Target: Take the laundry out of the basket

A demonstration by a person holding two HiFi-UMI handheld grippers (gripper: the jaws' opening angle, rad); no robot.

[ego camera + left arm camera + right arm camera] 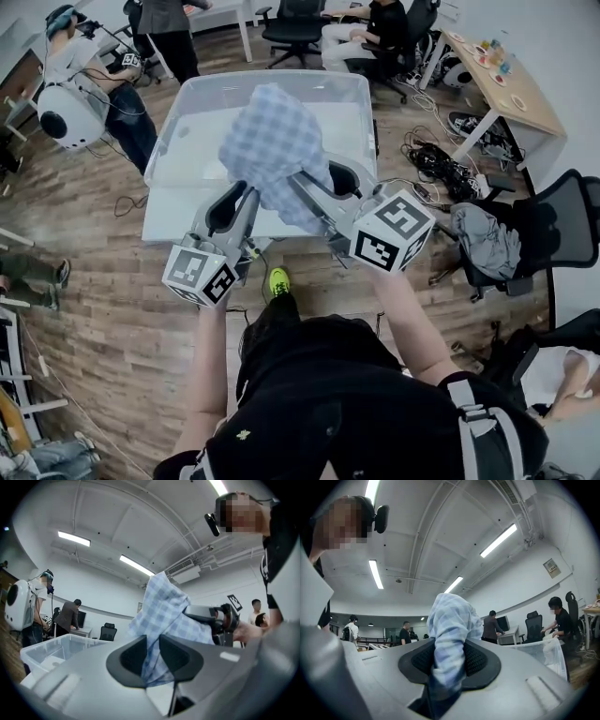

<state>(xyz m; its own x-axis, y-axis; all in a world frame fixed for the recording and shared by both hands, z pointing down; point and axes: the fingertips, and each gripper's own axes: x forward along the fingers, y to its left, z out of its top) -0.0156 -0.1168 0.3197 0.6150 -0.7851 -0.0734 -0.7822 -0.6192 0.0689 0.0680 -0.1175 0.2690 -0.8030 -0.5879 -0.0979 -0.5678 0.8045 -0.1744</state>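
A blue-and-white checked cloth hangs bunched above the clear plastic basket, held up between both grippers. My left gripper comes in from the lower left and is shut on the cloth's lower left part; in the left gripper view the fabric fills the gap between its dark pads. My right gripper is shut on the cloth from the lower right, its tips hidden under the fabric. In the right gripper view the cloth bulges up between the ribbed pads. The basket's inside looks bare.
The basket stands on a white table over a wood floor. A person with a white backpack stands at the left. Office chairs, floor cables and a wooden desk lie to the right. Other people are at the back.
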